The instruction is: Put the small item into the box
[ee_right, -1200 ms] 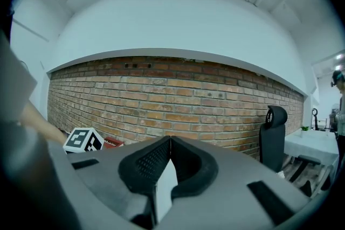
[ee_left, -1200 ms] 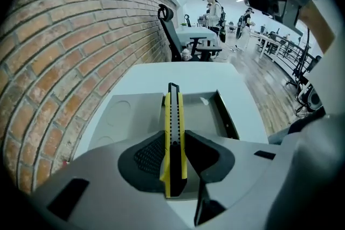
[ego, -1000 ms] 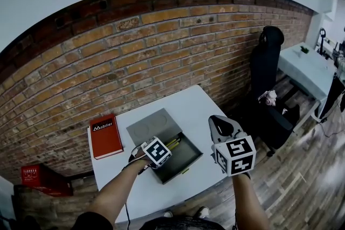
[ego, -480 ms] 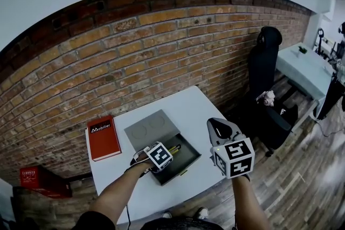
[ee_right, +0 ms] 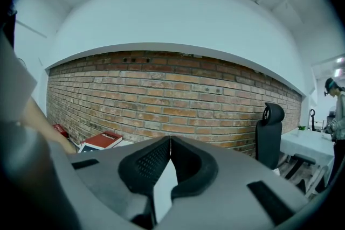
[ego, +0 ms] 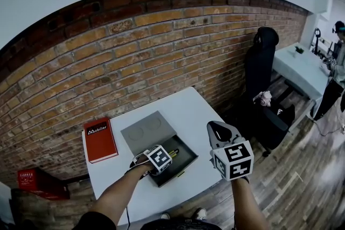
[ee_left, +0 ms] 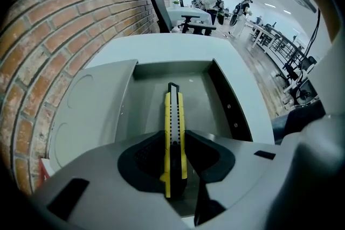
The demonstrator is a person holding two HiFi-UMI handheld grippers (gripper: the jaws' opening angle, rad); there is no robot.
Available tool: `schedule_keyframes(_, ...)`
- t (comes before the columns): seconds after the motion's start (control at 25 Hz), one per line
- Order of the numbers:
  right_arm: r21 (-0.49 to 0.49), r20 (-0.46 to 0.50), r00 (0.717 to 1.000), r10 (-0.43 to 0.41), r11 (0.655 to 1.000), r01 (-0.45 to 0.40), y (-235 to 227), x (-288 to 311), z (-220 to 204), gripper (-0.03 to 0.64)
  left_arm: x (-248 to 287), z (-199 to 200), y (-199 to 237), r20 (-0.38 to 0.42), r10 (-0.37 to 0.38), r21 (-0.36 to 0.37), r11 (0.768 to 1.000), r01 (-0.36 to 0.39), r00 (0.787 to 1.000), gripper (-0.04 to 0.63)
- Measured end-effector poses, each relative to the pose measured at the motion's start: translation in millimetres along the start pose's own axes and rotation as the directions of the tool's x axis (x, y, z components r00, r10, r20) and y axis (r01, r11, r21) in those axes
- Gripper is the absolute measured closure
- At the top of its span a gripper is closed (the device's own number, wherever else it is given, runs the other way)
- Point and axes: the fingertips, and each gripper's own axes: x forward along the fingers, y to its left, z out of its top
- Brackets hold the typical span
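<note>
One gripper matters here: the left gripper (ego: 168, 154) pinches a yellow knife (ee_left: 173, 126) by its back half, and the knife's long axis runs straight out along the jaws. The blade end reaches forward over the floor of the open grey box (ee_left: 228, 102), roughly parallel to the box's long walls. So the knife is already inside the box's outline, between its two side walls. I cannot tell whether its tip touches the floor. By my reading, what is left is to lower it and let the jaws part.

The box sits on the worktop (ego: 186, 107) near the near edge, about midway between the left and right edges. Its lid (ego: 143, 129) lies flat and open on the side towards the brick wall. A red book (ego: 99, 139) lies by the left edge, well apart from the box and no hindrance.

The right gripper (ego: 218, 132) hangs above the near right corner, off to the box's right, with its jaws pressed together on nothing. It is near, but not over the opening. Beyond the right edge stands a black chair (ego: 260, 62), clear of it all.
</note>
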Motion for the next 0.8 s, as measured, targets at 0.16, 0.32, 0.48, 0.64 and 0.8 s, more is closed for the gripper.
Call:
schedule_keyframes(0.16,-0.001,-0.002,1.0,-0.004,1.0,0.004,-1.4,-1.4,-0.3,0.597,8.1,-1.2,-1.3,0.004,-0.012,-0.016,1.0,0.012,1.0,0.465)
schedule_keyframes(0.32,0.0,-0.012,1.0,-0.008,1.0,0.008,-2.7,-2.9,-4.0,0.597,9.0,-2.0,-2.0,-0.005,-0.017,-0.007,1.0,0.017,1.0,0.465)
schedule_keyframes(0.48,0.001,-0.015,1.0,-0.007,1.0,0.007,-2.8,-2.8,-5.1,0.597,9.4,-3.7,-6.5,-0.008,-0.042,-0.021,0.999,0.042,0.999,0.465)
schedule_keyframes(0.64,0.004,-0.016,1.0,-0.003,1.0,0.003,-2.7,-3.3,-6.9,0.597,9.9,-4.1,-7.3,-0.004,-0.048,-0.034,0.998,0.048,0.999,0.463)
schedule_keyframes(0.8,0.01,-0.017,1.0,-0.004,1.0,0.004,-3.4,-3.9,-9.4,0.597,10.0,-1.4,-1.5,0.012,-0.021,-0.027,0.999,0.022,1.0,0.462)
